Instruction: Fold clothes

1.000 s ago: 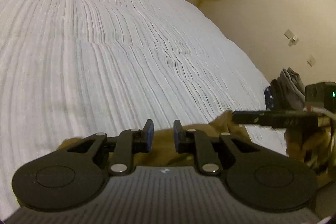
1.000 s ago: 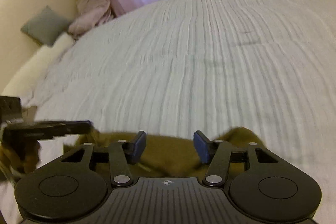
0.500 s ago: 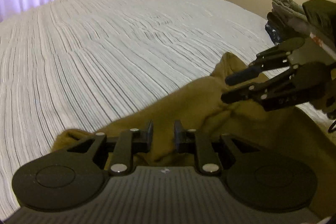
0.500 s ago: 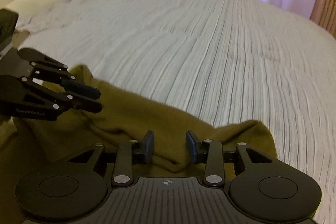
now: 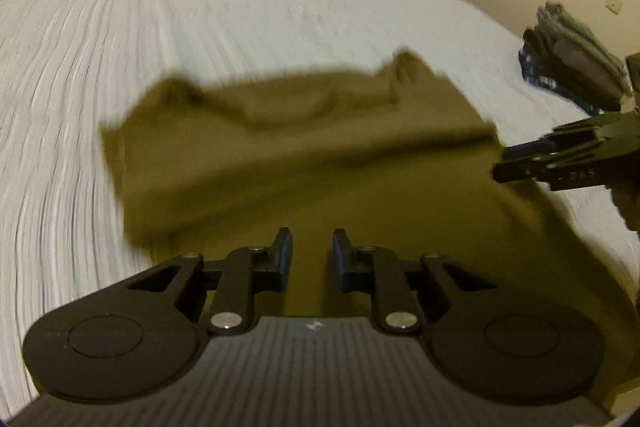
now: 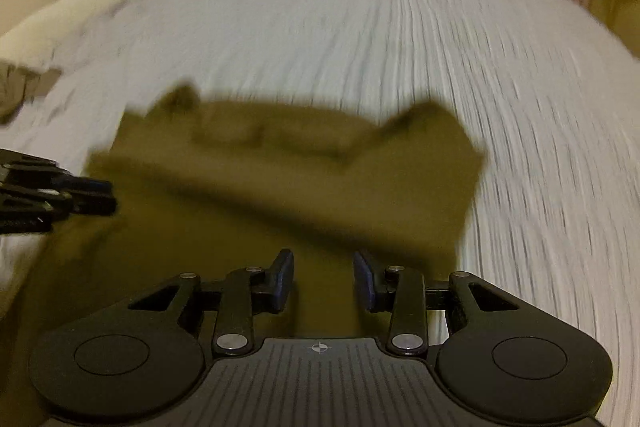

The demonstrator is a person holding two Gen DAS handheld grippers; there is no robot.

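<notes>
Clearly the olive-brown garment (image 5: 304, 163) lies spread on the white ribbed bedspread (image 5: 120, 39), filling the centre and lower half of both frames. Its far part, in the middle of each frame, seems doubled over the near part, with a soft ridge across it and two small corners standing up at the far edge. Both views are blurred, so I cannot tell how many layers there are. My judgement is that at least one fold may be made and the garment is not yet a compact bundle; the loose cloth at the lower right of the left wrist view looks unfolded.

The left gripper (image 5: 311, 253) stands at the bottom centre of its frame, above the near cloth, fingers apart with nothing between them. The right gripper (image 6: 323, 281) is the same: released, empty, over the near edge.

For room: wide bare bedspread is open in the upper half of both frames. At the right edge of the left view a stack of folded clothes (image 5: 572, 67) sits near the bed edge, and pillows (image 6: 68, 11) lie upper left in the right view.
</notes>
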